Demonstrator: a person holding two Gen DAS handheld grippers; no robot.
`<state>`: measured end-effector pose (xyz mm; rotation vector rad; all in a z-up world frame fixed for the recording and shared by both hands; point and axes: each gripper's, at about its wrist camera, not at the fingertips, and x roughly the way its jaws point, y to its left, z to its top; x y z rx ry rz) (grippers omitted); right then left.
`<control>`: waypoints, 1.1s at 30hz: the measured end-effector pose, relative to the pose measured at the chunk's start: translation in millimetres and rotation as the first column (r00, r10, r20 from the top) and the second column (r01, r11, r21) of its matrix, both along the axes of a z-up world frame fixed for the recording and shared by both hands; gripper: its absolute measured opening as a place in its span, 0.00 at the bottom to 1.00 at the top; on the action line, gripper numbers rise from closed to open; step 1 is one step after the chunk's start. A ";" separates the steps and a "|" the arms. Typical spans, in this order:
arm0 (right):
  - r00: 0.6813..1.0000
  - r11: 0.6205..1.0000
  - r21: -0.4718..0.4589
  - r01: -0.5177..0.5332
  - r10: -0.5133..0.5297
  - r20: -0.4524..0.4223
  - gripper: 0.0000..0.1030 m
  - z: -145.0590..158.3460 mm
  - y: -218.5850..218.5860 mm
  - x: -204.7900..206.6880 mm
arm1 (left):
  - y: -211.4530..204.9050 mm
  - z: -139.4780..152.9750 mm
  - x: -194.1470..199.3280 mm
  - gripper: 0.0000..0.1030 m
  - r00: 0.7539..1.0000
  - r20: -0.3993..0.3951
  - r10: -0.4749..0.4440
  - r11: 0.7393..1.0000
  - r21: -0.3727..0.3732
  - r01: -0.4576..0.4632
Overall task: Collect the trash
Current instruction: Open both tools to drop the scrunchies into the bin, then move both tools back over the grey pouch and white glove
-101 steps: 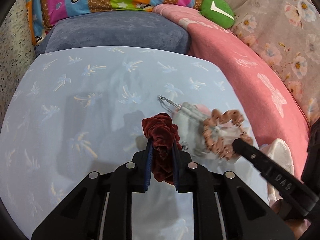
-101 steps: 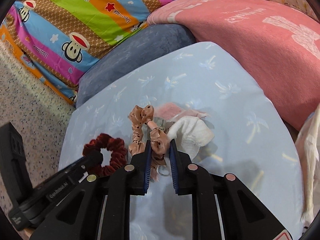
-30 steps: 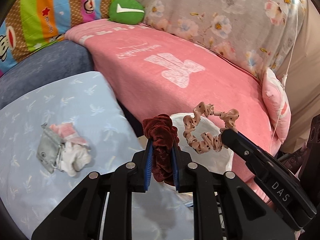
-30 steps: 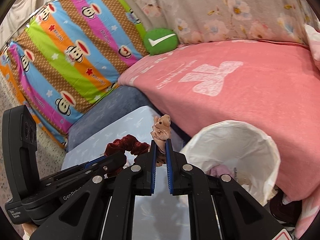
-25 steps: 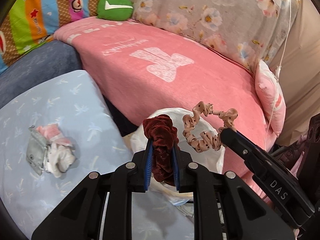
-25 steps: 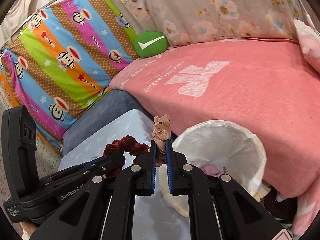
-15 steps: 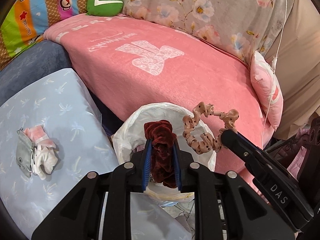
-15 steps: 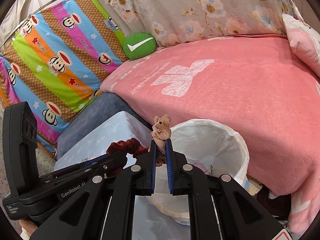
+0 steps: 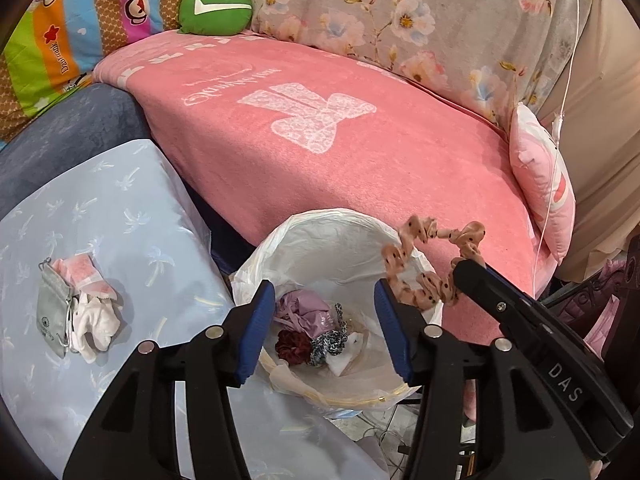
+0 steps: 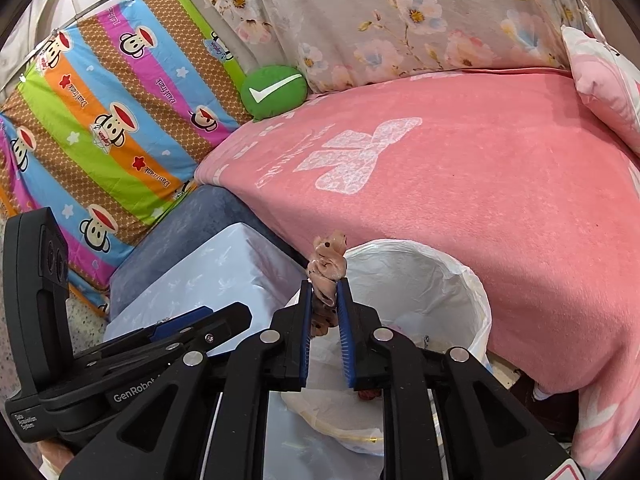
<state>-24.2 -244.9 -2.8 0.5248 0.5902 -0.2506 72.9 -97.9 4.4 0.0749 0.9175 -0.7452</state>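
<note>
My left gripper (image 9: pixel 323 286) hangs over the white bag-lined bin (image 9: pixel 340 224). Its jaws are opening, with nothing between them. The dark red scrunchie (image 9: pixel 294 346) lies at the bottom of the bin beside a purple wad, a leopard-print scrunchie and a white tissue. Just to the right, my right gripper (image 10: pixel 324 284) is above the bin's (image 10: pixel 452 276) near rim. Its jaws are starting to open, and the pink dotted scrunchie (image 10: pixel 330 258) still stands pinched between the blue pads. From the left wrist view that scrunchie (image 9: pixel 430 285) loops out over the bin rim.
A light blue cloth-covered table (image 9: pixel 120 208) lies to the left with a grey pouch and crumpled pink-white tissues (image 9: pixel 80 308) on it. A pink blanket (image 9: pixel 320 140) covers the sofa behind the bin. A green cushion (image 9: pixel 216 8) and a pink pillow (image 9: pixel 540 184) sit further off.
Both grippers carried their scrunchies from the blue table to above the bin. The left jaws then spread and the dark red scrunchie dropped in. The right jaws have parted slightly.
</note>
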 end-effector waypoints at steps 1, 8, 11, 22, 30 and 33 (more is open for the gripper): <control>1.000 1.000 0.001 0.000 0.000 0.000 0.17 -0.2 -0.3 0.4 | 0.2 -0.1 0.5 0.51 1.000 0.001 0.004 1.000 0.002 -0.004; 1.000 1.000 -0.007 -0.008 0.008 0.003 0.25 0.7 4.5 0.7 | 4.5 -0.6 1.7 0.56 1.000 0.007 0.025 1.000 0.006 -0.025; 1.000 1.000 -0.010 -0.015 0.015 0.003 0.25 1.3 7.7 1.5 | 6.7 -0.7 2.0 0.56 1.000 0.007 0.028 1.000 0.006 -0.028; 0.998 0.998 -0.023 -0.056 0.055 -0.007 0.26 2.6 25.1 8.7 | 22.2 -0.4 5.0 0.56 0.998 0.008 0.058 0.998 0.002 -0.058; 0.994 0.994 -0.026 -0.107 0.106 -0.023 0.26 -0.3 46.4 22.2 | 44.3 -5.3 12.6 0.56 0.994 -0.004 0.107 0.994 0.002 -0.107; 0.991 0.991 -0.029 -0.130 0.129 -0.031 0.26 -2.1 55.8 28.7 | 54.3 -8.3 16.1 0.56 0.991 -0.011 0.130 0.991 0.003 -0.130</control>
